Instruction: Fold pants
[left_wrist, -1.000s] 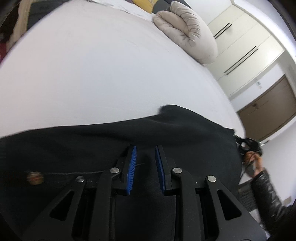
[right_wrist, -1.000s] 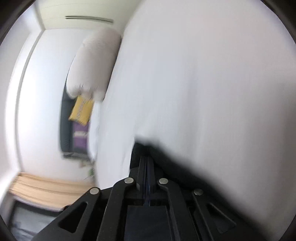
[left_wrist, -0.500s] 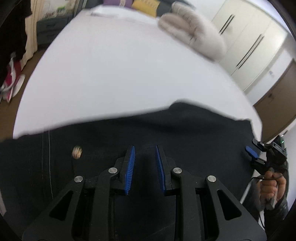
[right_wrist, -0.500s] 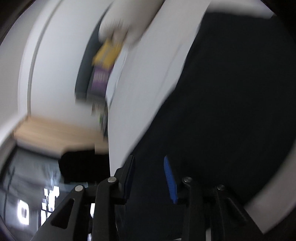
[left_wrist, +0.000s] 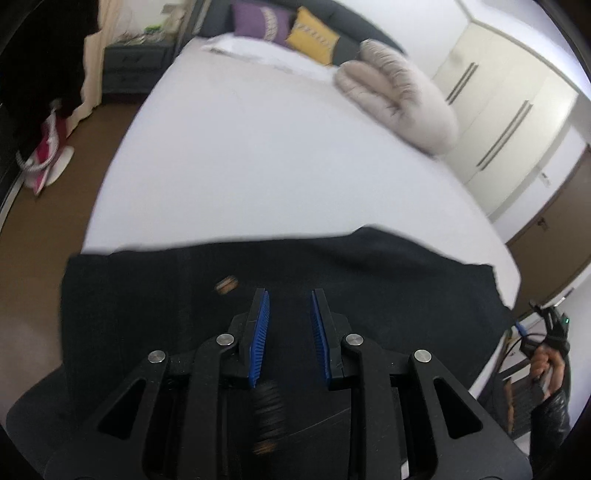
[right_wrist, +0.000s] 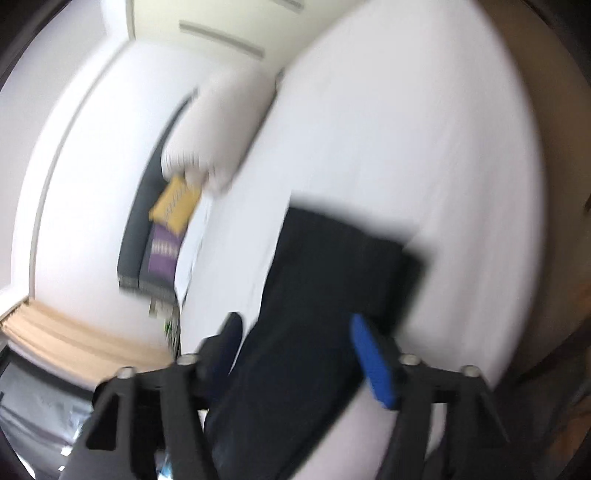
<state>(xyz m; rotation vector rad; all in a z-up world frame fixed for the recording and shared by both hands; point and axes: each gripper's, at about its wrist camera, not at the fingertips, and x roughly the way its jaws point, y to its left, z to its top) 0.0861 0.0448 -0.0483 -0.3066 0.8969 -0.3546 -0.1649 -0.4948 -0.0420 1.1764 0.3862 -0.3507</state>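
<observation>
Black pants (left_wrist: 332, 280) lie flat across the near end of the white bed (left_wrist: 258, 166), with a small brown button (left_wrist: 226, 285) showing near their left part. My left gripper (left_wrist: 289, 299) hovers above them, its blue pads a narrow gap apart with nothing between. In the blurred right wrist view the pants (right_wrist: 332, 277) stretch away as a folded dark strip on the bed (right_wrist: 406, 147). My right gripper (right_wrist: 295, 321) is above their near part, its jaws opening wide and holding nothing. A hand holds the right gripper (left_wrist: 550, 321) past the bed's right corner.
A rolled beige duvet (left_wrist: 399, 99) lies at the far right of the bed, with yellow (left_wrist: 314, 37) and purple (left_wrist: 258, 20) pillows at its head. A nightstand (left_wrist: 133, 62) and a red bag (left_wrist: 48, 147) stand on the brown floor to the left. Wardrobe doors (left_wrist: 509, 92) line the right wall.
The right gripper let go of the pants' edge, opened and drew back from the bed. The left gripper rose and pulled back, so more of the pants and bed show.
</observation>
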